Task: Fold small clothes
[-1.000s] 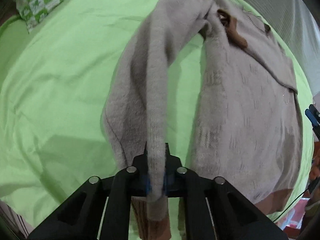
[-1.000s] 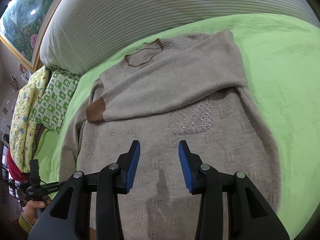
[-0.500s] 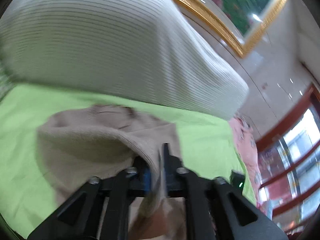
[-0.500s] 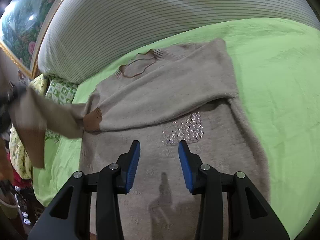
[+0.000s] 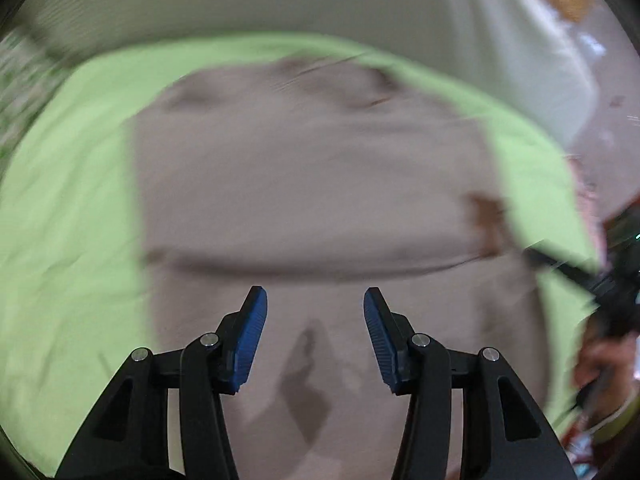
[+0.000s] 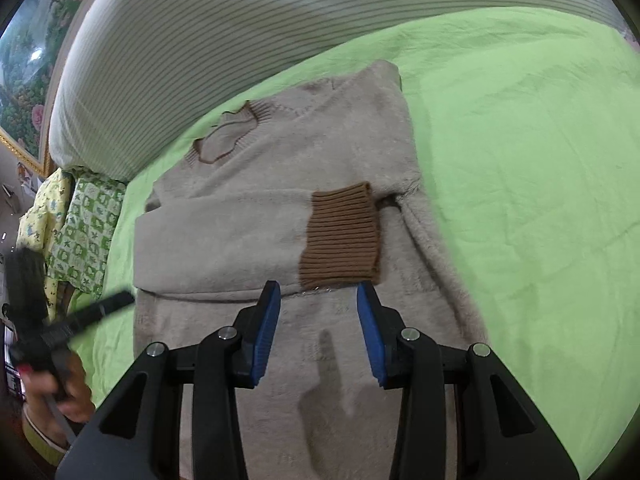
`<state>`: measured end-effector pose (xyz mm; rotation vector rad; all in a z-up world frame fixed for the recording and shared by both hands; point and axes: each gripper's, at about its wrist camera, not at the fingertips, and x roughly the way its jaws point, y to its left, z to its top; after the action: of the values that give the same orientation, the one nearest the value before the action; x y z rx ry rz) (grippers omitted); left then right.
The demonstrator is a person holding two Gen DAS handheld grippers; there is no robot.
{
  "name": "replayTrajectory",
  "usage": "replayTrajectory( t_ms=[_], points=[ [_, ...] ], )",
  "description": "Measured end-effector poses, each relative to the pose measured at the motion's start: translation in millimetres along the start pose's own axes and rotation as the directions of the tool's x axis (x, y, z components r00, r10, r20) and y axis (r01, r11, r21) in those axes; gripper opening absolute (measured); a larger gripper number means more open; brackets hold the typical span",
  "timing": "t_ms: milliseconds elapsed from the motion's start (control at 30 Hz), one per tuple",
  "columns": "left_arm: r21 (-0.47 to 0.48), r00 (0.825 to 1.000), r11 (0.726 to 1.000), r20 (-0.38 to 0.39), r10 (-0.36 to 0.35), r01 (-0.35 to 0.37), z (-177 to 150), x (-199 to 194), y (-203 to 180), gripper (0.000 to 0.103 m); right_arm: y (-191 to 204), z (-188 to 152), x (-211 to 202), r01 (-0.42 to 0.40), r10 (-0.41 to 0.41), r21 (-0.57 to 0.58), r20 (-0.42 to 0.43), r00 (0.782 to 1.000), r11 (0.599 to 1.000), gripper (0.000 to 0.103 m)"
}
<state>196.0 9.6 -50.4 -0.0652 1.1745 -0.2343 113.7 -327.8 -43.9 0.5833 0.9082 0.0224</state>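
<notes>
A beige knit sweater (image 6: 272, 216) with brown ribbed trim lies flat on the green bed sheet (image 6: 520, 160). Both sleeves are folded across its chest; the top sleeve ends in a brown cuff (image 6: 344, 236). The brown neckline (image 6: 228, 136) points toward the headboard. My right gripper (image 6: 318, 300) is open and empty, hovering over the sweater just below the cuff. My left gripper (image 5: 314, 306) is open and empty above the sweater's (image 5: 312, 184) lower body; that view is motion-blurred. The left gripper also shows at the left edge of the right wrist view (image 6: 60, 328).
A striped padded headboard (image 6: 240, 32) runs behind the bed. Patterned green and yellow pillows (image 6: 80, 224) sit at the bed's left side. A framed painting (image 6: 24, 60) hangs on the wall. The other hand and gripper show at the right edge of the left wrist view (image 5: 612, 304).
My left gripper carried the left sleeve across the chest, let it go and opened. The sleeve now lies over the other one, cuff to the right. The right gripper stayed open.
</notes>
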Motion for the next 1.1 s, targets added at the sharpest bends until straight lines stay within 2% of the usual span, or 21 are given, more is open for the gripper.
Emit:
replayTrajectory(
  t_ms=[100,167,267,400,500,533,600,633,733,800,833,867,933,1000,1033,1067,1100],
  points=[
    [-0.083,0.993,0.989,-0.037,0.116,-0.119,-12,15,52,0.051,-2,11,10,0.008,-0.008,-0.008,-0.003,1.0,1.0,0.042],
    [-0.13,0.989,0.981,-0.044,0.142,-0.147,-13,22,73,0.051,-2,21,18,0.014,-0.014,-0.019,0.0,1.0,1.0,0.043],
    [-0.123,0.985,0.977,-0.012,0.172,-0.172,-7,31,78,0.051,-3,38,36,0.042,-0.042,-0.04,-0.004,0.999,0.998,0.045],
    [-0.118,0.973,0.967,0.017,0.229,-0.226,8,54,76,0.054,-7,52,59,0.133,-0.134,-0.079,-0.009,0.991,0.988,0.049],
    [-0.144,0.962,0.955,0.057,0.268,-0.258,19,59,75,0.054,-8,50,77,0.101,-0.107,-0.093,-0.066,0.992,0.991,0.048],
    [-0.16,0.958,0.95,0.067,0.28,-0.266,21,59,76,0.054,-4,47,80,0.096,-0.105,-0.13,-0.066,0.992,0.987,0.046],
    [-0.212,0.95,0.938,0.094,0.297,-0.273,28,56,81,0.054,5,44,79,0.089,-0.102,-0.179,-0.069,0.992,0.98,0.008],
    [-0.235,0.946,0.933,0.106,0.305,-0.274,31,54,83,0.054,8,45,76,0.058,-0.073,-0.174,-0.08,0.994,0.983,0.008],
    [-0.292,0.929,0.91,0.135,0.344,-0.294,35,47,87,0.054,30,57,52,0.003,-0.009,-0.188,-0.03,1.0,0.982,0.007],
    [-0.311,0.92,0.901,0.153,0.361,-0.302,33,38,89,0.054,54,81,22,-0.109,0.117,-0.193,0.031,0.993,0.975,0.007],
    [-0.316,0.913,0.896,0.161,0.375,-0.312,33,35,88,0.054,66,94,5,-0.158,0.174,-0.204,0.065,0.983,0.966,0.006],
    [-0.32,0.904,0.89,0.17,0.391,-0.325,33,31,86,0.054,84,111,-22,-0.223,0.255,-0.23,0.118,0.96,0.947,0.006],
    [-0.332,0.893,0.883,0.189,0.408,-0.333,39,28,82,0.054,105,133,-63,-0.3,0.359,-0.278,0.196,0.912,0.913,0.006],
    [-0.349,0.878,0.876,0.223,0.423,-0.333,40,17,77,0.058,120,148,-98,-0.313,0.408,-0.337,0.264,0.874,0.888,0.006],
    [-0.352,0.871,0.872,0.234,0.432,-0.339,41,15,75,0.058,120,152,-106,-0.295,0.403,-0.359,0.279,0.871,0.885,0.006],
    [-0.352,0.865,0.868,0.235,0.443,-0.349,43,15,72,0.058,118,152,-106,-0.267,0.382,-0.37,0.285,0.879,0.89,0.006],
    [-0.348,0.863,0.865,0.229,0.451,-0.361,43,16,70,0.058,110,150,-99,-0.216,0.333,-0.374,0.284,0.899,0.902,0.006]
  ],
)
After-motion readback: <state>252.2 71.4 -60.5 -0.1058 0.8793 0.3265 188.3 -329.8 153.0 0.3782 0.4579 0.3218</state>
